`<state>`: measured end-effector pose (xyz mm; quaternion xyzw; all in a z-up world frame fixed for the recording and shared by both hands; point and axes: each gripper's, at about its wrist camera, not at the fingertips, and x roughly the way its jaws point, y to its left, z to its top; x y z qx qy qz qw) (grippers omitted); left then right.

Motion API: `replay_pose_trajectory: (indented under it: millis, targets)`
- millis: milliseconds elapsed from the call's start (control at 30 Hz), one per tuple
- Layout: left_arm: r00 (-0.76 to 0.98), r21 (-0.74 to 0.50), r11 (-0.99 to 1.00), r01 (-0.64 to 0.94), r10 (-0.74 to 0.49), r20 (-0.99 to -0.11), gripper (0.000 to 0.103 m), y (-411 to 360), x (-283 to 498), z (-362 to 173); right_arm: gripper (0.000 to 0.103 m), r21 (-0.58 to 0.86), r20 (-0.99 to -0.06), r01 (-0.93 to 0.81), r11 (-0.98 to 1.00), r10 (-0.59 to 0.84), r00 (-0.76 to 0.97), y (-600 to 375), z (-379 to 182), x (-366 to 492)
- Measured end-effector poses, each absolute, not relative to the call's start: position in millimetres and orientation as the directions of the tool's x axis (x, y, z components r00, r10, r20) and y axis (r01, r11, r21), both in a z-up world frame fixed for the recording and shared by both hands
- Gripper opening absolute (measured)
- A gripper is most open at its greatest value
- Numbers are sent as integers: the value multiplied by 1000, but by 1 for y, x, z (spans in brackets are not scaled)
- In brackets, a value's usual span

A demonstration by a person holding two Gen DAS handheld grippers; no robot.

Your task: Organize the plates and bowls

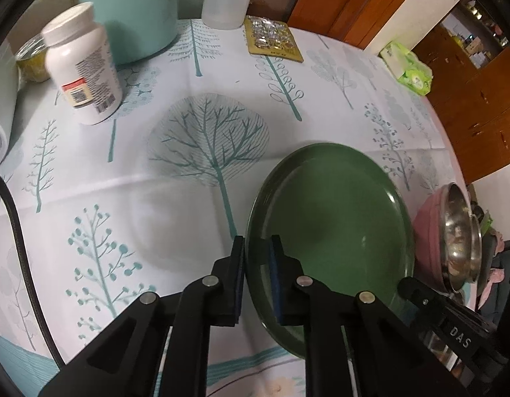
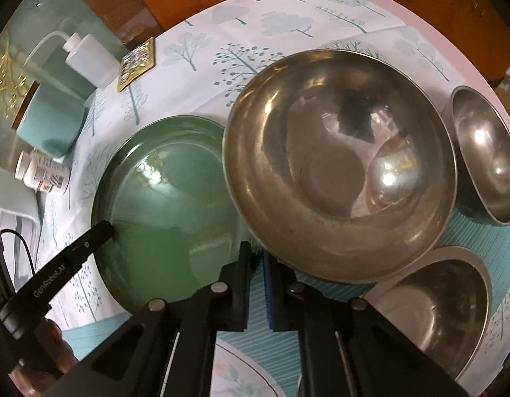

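free: bare tablecloth [image 1: 89, 172] | blocked: pill bottle [image 1: 83, 66], steel bowls [image 2: 340, 165]

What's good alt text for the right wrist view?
The right gripper is clamped on the near rim of a large steel bowl, beside a green plate whose left rim the left gripper grips. Two smaller steel bowls sit to the right on a tree-print tablecloth.
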<state>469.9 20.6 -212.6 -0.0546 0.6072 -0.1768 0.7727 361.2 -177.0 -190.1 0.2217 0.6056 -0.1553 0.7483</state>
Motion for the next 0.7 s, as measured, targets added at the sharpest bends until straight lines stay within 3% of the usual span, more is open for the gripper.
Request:
replay_pose_trajectory:
  millis: [700]
  targets:
    - [181, -426, 898, 112, -440, -879, 9, 123, 352, -196, 7, 209, -958, 240, 948, 148, 247, -115, -169, 281]
